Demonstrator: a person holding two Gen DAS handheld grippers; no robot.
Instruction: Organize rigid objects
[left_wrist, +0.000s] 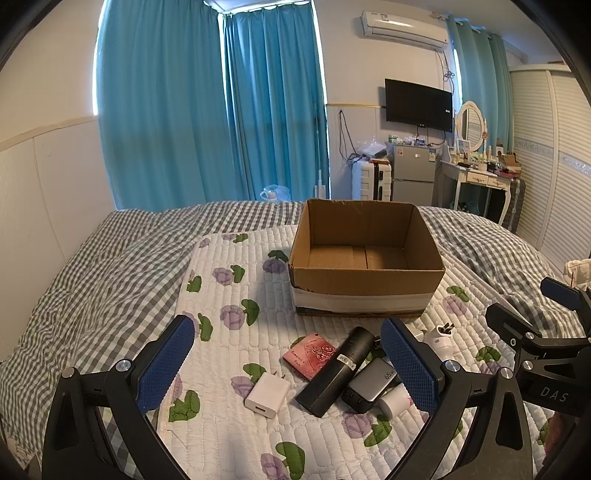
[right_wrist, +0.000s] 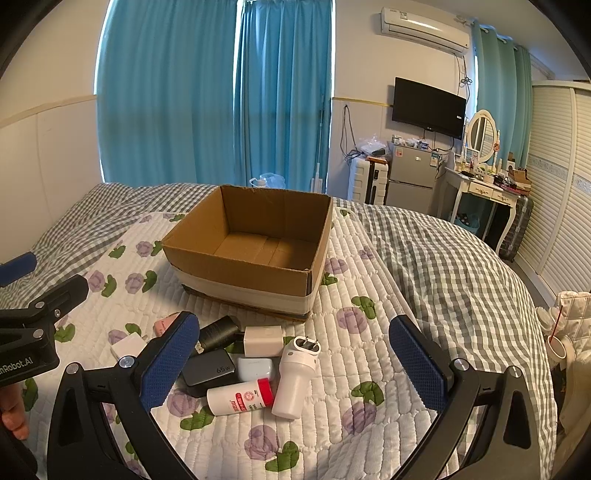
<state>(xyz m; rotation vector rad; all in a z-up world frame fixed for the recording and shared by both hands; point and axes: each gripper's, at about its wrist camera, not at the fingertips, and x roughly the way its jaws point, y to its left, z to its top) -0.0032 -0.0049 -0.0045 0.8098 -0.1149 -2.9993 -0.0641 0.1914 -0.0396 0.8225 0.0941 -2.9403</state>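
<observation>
a cardboard box (left_wrist: 365, 258) is seen on a flowered quilt (left_wrist: 229, 295) spread over a checked bedcover (left_wrist: 92, 266), its top open and only its bare floor visible inside. just in front of the box, a cluster of small rigid things is laid on the quilt: a white charger (left_wrist: 266, 394) at the left, a pink card case (left_wrist: 310, 354) beside it, a black cylinder (left_wrist: 336, 369) lying tilted across the pile, and a grey 65w charger (left_wrist: 371, 384) touching the cylinder's lower side. in the right wrist view, a white bottle with a red cap (right_wrist: 240, 397) is lying on its side in front of the grey charger, a white plug device (right_wrist: 295, 376) is leaning beside it with its prongs up, and a white cube adapter (right_wrist: 263, 340) is found nearest the box. the left gripper (left_wrist: 288, 369) is held over the pile with its blue-padded fingers (left_wrist: 166, 363) wide apart and nothing between them touched. the right gripper (right_wrist: 291, 369) is likewise held above the pile, fingers (right_wrist: 417, 363) spread wide, with nothing gripped. each gripper is partly seen at the edge of the other's view. blue curtains (left_wrist: 207, 103), a wall tv (left_wrist: 419, 105) and a small fridge (left_wrist: 413, 170) are seen beyond the bed
</observation>
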